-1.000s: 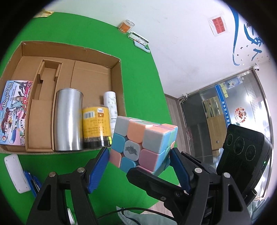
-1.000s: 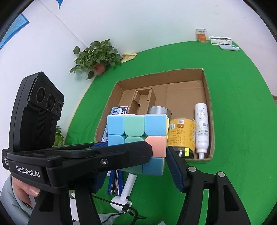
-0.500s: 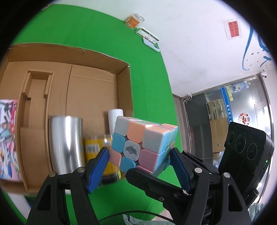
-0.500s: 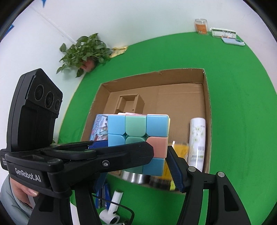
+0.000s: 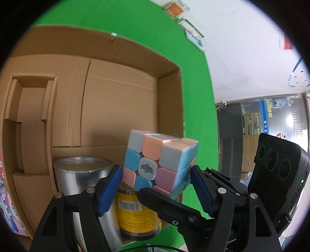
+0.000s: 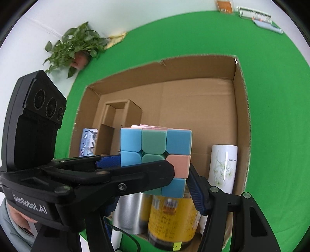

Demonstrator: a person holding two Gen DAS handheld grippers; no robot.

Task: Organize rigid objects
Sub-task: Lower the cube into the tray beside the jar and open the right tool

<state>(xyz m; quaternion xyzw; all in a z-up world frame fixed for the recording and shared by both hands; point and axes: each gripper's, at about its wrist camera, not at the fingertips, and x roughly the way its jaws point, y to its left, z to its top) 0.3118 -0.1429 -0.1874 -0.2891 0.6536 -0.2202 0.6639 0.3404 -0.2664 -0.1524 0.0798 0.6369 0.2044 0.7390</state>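
Both grippers clamp one pastel puzzle cube (image 5: 158, 160) between them, above the near end of the open cardboard box (image 5: 170, 91). Seen from the left wrist, the left gripper (image 5: 156, 184) has its blue pads on opposite sides of the cube, and one black finger of the right gripper crosses under the cube's lower corner. Seen from the right wrist, the right gripper (image 6: 155, 174) presses its pads (image 6: 195, 190) against the cube (image 6: 155, 143) too, its near pad mostly hidden behind the left gripper's finger, which runs across the cube's lower face. Neither pair of jaws is fully closed; each is stopped by the cube's width.

Inside the box, along its near wall, stand a steel tumbler (image 5: 81, 174), a yellow-labelled can (image 5: 135, 215) and, at the box's right side wall, a white bottle with a flower print (image 6: 222, 166). The cube hangs just over the tumbler and the can. A folded cardboard insert (image 5: 31, 108) fills the box's left part, and a colourful printed carton (image 6: 88, 141) stands against the left wall. The box's far half has bare floor.

The box sits on a green cloth (image 6: 271, 77). Beyond the box's far left corner is a potted plant (image 6: 77, 46); beyond its far right corner lie a small orange container (image 5: 175, 8) and a clear case (image 5: 190, 29).
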